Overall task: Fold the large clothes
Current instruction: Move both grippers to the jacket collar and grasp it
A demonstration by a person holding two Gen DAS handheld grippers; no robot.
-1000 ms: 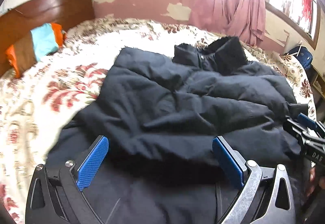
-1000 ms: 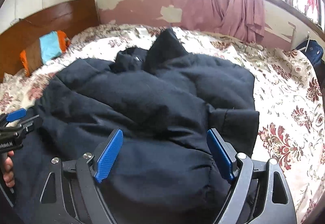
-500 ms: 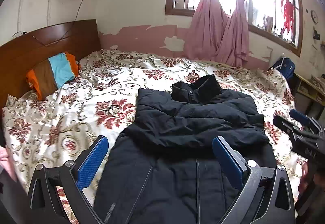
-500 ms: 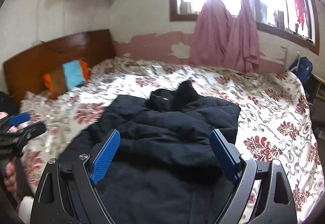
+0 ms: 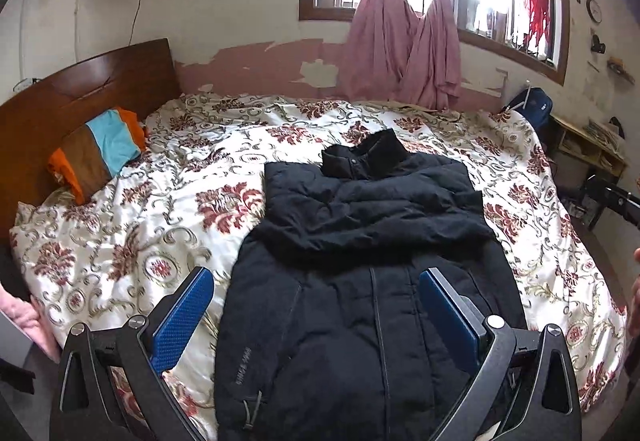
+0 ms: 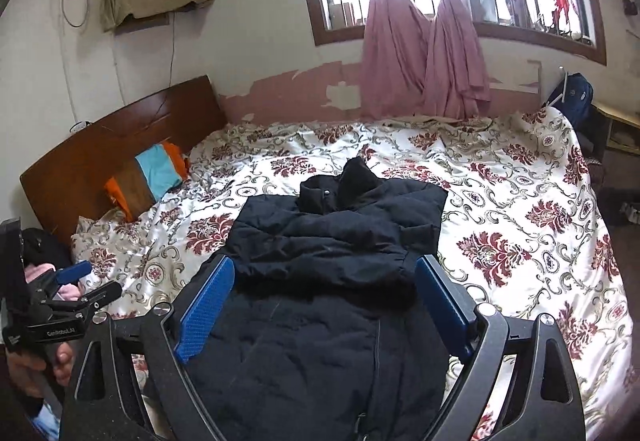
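Observation:
A large black padded jacket (image 5: 360, 241) lies front up on the bed, collar towards the far wall. Its sleeves are folded across the chest. In the right wrist view the jacket (image 6: 328, 241) fills the middle. My left gripper (image 5: 316, 275) hangs open above the jacket's lower half, blue pads wide apart and touching nothing. My right gripper (image 6: 325, 261) is also held above the jacket; its jaws are opening and nothing is between them. The left gripper (image 6: 80, 289) shows at the left edge of the right wrist view, held by a hand.
The bed carries a white quilt with red flowers (image 5: 160, 221). A striped orange, brown and blue pillow (image 5: 100, 149) leans on the wooden headboard (image 5: 80, 89). Pink curtains (image 5: 404, 53) hang at the window. A blue backpack (image 5: 532, 109) and a low shelf (image 5: 588, 149) stand at the right.
Both grippers have risen and drawn back from the jacket, which looked close and large a second ago. The jacket stays on the bed with its sleeves folded in.

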